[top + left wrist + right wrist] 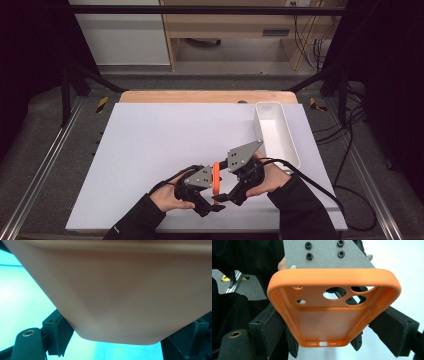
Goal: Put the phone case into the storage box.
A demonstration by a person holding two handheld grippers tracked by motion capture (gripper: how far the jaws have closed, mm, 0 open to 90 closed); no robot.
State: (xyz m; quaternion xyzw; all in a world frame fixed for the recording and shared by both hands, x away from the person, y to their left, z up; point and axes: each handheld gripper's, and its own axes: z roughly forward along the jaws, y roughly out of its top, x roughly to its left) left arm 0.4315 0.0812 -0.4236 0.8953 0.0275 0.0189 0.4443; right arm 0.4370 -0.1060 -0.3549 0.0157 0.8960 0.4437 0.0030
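An orange phone case [216, 178] stands on edge just above the white mat, between my two grippers near the front of the table. My left gripper [212, 205] is shut on it. In the left gripper view the case's back [125, 297] sits blurred and very close between the jaws of the left gripper [125, 336]. The right gripper view looks into the open inside of the case [324, 322], with its camera holes at the far end. The right gripper [327, 326] has its pads against the case's two long sides, and the right gripper [223, 196] comes in from the right in the high view.
A long white tray [292, 145] lies at the right edge of the white mat [160, 145]. The wooden table edge [200, 96] shows behind the mat. Black cables trail off to the right, and metal frame rails run along both sides.
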